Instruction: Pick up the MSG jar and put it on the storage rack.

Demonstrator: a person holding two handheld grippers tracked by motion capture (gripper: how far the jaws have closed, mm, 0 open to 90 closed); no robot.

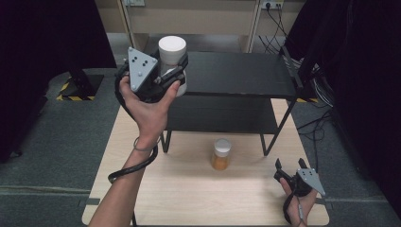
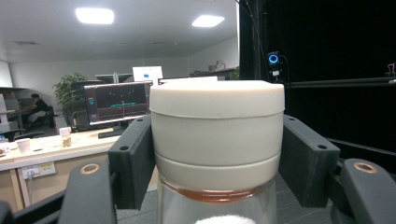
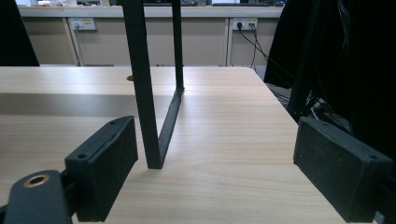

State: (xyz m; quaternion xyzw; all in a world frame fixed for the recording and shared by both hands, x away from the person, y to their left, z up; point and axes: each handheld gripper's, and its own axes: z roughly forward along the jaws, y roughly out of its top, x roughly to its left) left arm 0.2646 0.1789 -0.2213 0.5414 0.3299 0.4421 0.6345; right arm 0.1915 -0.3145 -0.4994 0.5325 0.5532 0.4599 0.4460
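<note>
Gripping a white-lidded jar [image 1: 172, 56] in the upper left of the high view, the left gripper [image 1: 176, 71] is clenched on it just under the lid, and the hand [image 1: 149, 106] holds it up in front of the left end of the black shelf [image 1: 236, 73]. In the left gripper view the jar [image 2: 217, 135] fills the centre of the frame: both black pads [image 2: 133, 161] press against the white lid's lower band from left and right, the jar stands upright, and below the lid the glass body shows an orange-brown rim and something white at the bottom edge. A second jar [image 1: 221, 153], with a white lid and orange contents, stands upright on the table [image 1: 189, 198] at the centre of the high view, in front of the shelf's lower tier and well apart from both grippers. The right gripper [image 1: 289, 165] sits at the lower right of that view, near the table's right edge, its jaws released with nothing between them. In the right gripper view its pads [image 3: 105, 163] stand wide apart at the bottom corners, low over the wooden table [image 3: 224, 154], and a black shelf leg [image 3: 142, 93] rises from the table between them, farther off and left of centre. A black cable [image 1: 132, 168] loops under the left wrist.
</note>
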